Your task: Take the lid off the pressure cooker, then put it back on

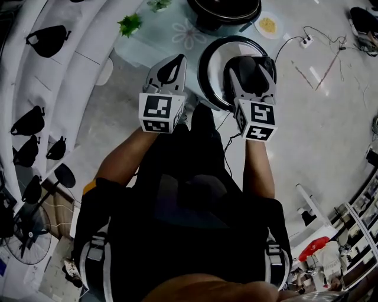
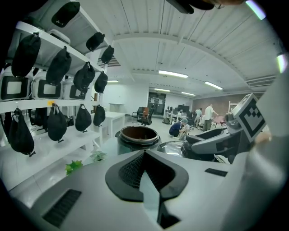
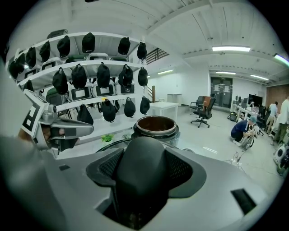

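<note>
- Pressure cooker lid (image 1: 214, 76) is pinched at its central handle (image 3: 142, 169), for balance, in the right gripper (image 1: 253, 63), off the open pot (image 1: 224, 12).
- Left gripper (image 1: 176, 60) is closed on nothing, aside.

At the far end of the clear flower-printed glass table (image 1: 189, 32): open round black pressure cooker pot (image 1: 224, 9), small white dish of yellow food (image 1: 267, 25) just right of it, green leafy sprig (image 1: 130, 25) off to its left. In front of the pot: round steel lid with black handle (image 1: 212, 76), handle between the jaws of the right gripper (image 1: 255, 62). Just left of the lid: left gripper (image 1: 175, 61). Further left: curved white shelves (image 1: 77, 35) bearing black pouches (image 1: 47, 40).
</note>
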A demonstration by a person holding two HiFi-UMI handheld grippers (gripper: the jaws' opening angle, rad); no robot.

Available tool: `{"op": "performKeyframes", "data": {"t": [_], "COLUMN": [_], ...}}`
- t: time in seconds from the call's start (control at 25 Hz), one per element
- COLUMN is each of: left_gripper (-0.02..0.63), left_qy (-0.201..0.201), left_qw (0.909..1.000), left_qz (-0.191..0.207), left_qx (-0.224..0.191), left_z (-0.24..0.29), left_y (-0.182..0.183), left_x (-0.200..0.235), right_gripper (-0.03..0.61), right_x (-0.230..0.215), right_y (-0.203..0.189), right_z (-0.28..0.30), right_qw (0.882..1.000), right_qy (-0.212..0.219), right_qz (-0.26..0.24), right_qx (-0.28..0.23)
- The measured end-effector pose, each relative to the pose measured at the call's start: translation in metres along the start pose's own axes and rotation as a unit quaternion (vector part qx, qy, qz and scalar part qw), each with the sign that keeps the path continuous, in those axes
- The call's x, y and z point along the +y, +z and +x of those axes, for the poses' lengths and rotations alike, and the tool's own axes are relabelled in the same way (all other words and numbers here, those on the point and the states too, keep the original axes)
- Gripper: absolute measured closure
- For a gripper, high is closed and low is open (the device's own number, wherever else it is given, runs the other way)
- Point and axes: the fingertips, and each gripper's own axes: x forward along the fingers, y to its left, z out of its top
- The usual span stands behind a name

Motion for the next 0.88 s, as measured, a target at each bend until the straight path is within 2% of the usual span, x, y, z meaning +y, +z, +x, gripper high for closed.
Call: {"op": "performKeyframes", "data": {"t": [0.44,0.88], "left_gripper": [0.606,0.606], "left_qy": [-0.008,0.009], "left_qw": [0.9997,0.9983], "left_qz": [0.007,0.011], "left_qx": [0.023,0.057], "left_z": [-0.013,-0.001], "left_y": [-0.049,-0.088], "left_x": [-0.007,0.005], "right_gripper": [0.278,0.276], "right_x": [0.026,0.026], "right_y": [-0.053,-0.098], "right_z": [0.019,0.077], "right_qw": [1.000,0.998], "right_qy": [0.006,0.016], "right_qz": [-0.013,-0.029], "right_qx": [0.020,0.046]}}
